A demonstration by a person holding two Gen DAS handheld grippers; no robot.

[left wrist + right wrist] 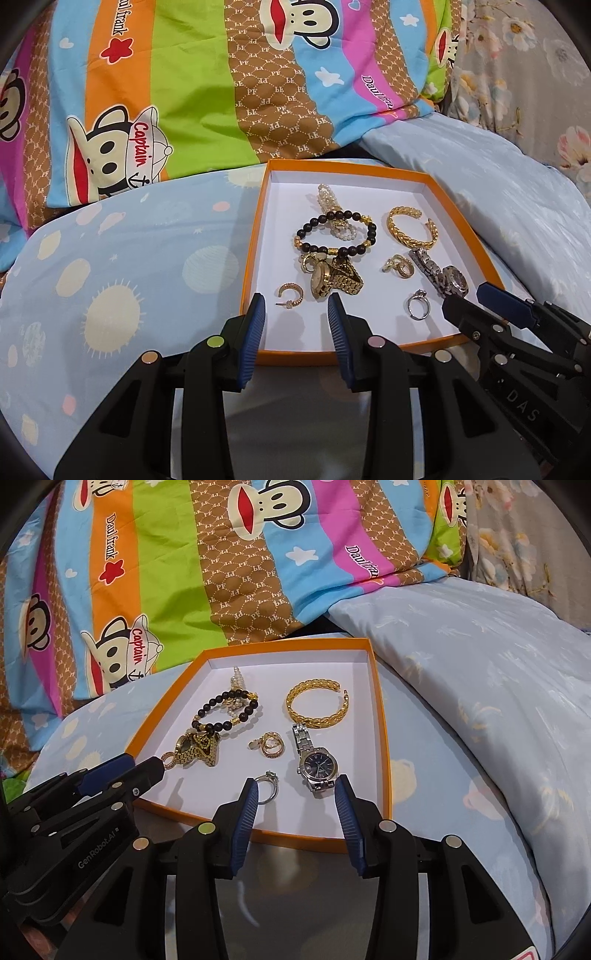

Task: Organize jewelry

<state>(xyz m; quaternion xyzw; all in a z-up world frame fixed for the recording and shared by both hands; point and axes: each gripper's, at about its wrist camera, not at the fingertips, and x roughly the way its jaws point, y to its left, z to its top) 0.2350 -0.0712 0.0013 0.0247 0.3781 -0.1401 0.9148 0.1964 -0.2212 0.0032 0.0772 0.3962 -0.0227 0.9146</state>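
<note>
An orange box lid (255,236) (380,716) with a white inside lies on the bed and holds jewelry. In it are a dark bead bracelet (334,236) (225,710), a gold cuff (412,229) (316,705), a gold watch (332,282) (195,751), a silver watch (441,275) (316,766), a silver ring (417,304) (267,786), gold rings (397,266) (269,745) and a gold hoop earring (290,295). My left gripper (297,312) is open over the near edge, in front of the gold watch. My right gripper (295,795) is open, with the silver ring and silver watch at its fingertips.
The box lies on a light blue sheet (129,266). A striped cartoon-monkey pillow (184,92) lies behind it and a pale blue pillow (480,672) to its right. A pearl bracelet (328,199) lies at the back of the box.
</note>
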